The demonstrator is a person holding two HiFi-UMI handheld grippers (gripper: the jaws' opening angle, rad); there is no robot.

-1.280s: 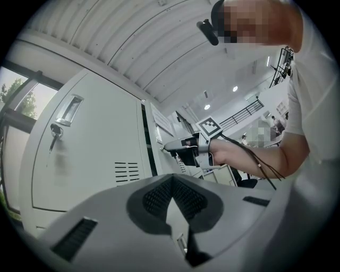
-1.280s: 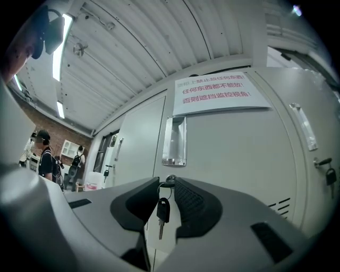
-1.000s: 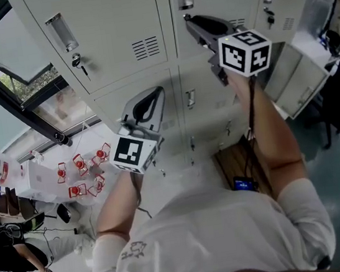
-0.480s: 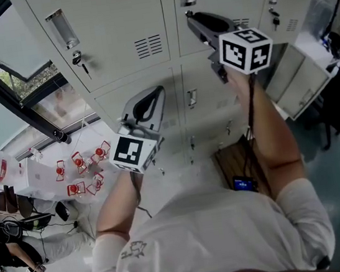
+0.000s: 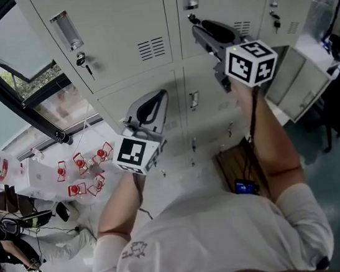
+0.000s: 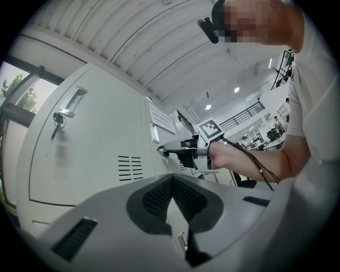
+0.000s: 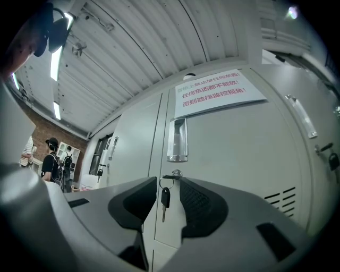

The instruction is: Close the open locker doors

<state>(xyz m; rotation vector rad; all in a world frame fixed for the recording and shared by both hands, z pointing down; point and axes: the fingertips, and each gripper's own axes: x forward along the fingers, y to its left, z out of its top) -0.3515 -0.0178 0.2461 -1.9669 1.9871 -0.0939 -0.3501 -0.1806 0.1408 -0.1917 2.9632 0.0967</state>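
Note:
Grey locker doors fill the wall in front of me, and those I face look shut. My right gripper points at the upper middle door. A key hangs from that door's lock, under a recessed handle. The right gripper is open: its jaws have just been opening, with the key hanging free between the pads. My left gripper is held lower and to the left, in front of a lower door, shut and empty.
A white sign with red print is stuck on the upper middle door. The left door carries a handle and key. A window lies left of the lockers. Red-marked items lie on the floor. People stand far left.
The view has shifted slightly. Both grippers keep their places in front of the lockers.

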